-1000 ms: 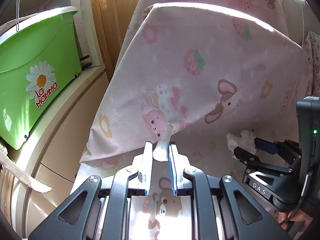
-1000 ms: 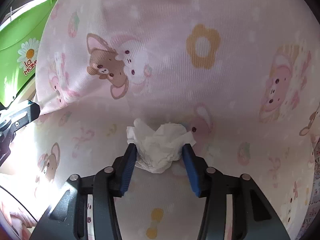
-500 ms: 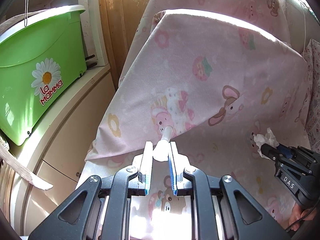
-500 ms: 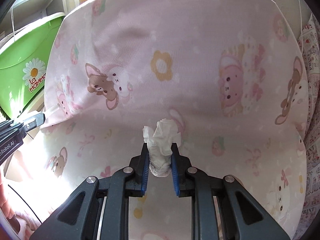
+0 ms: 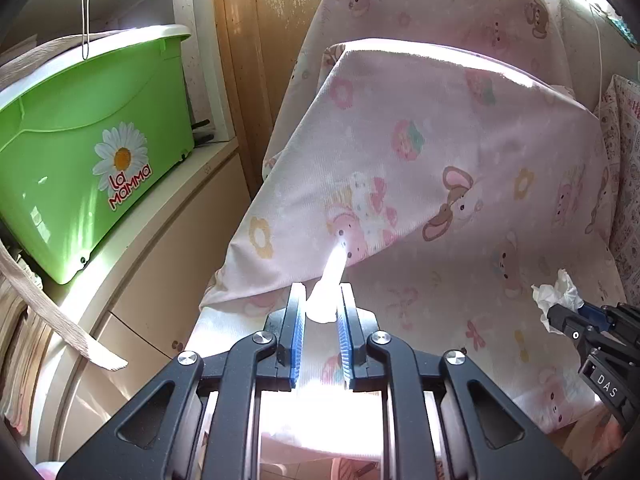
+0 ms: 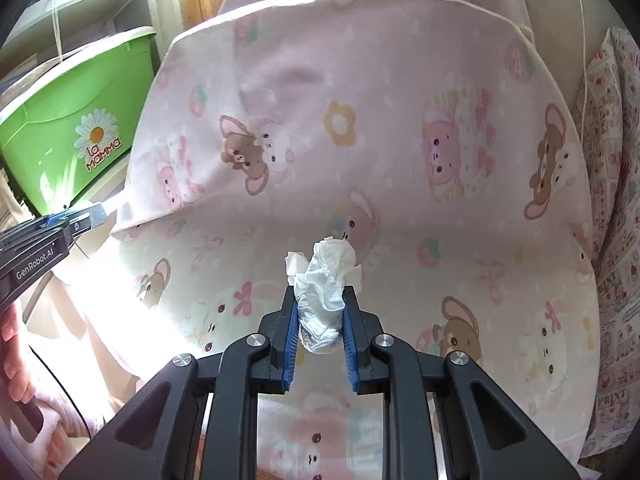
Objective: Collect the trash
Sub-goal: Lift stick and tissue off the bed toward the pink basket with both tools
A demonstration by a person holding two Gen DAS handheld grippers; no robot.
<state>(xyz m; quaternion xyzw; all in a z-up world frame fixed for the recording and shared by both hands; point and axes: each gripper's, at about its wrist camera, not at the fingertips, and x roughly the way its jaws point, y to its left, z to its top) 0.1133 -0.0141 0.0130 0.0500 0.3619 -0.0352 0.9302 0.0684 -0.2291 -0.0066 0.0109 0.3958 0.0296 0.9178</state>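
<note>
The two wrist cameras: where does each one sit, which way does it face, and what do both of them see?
Left wrist view: sits on the left gripper, looks forward and down along its fingers, shut on a small white scrap, toward the pink pillow.
Right wrist view: sits on the right gripper, facing forward and down over the crumpled tissue it clamps; a hand shows at the left edge.
Shared: the pillow, the green La Mamma bin, and each other's gripper.

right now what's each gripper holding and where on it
Right gripper: crumpled tissue, pinched at its lower half. Left gripper: small white scrap, clamped at its base.
</note>
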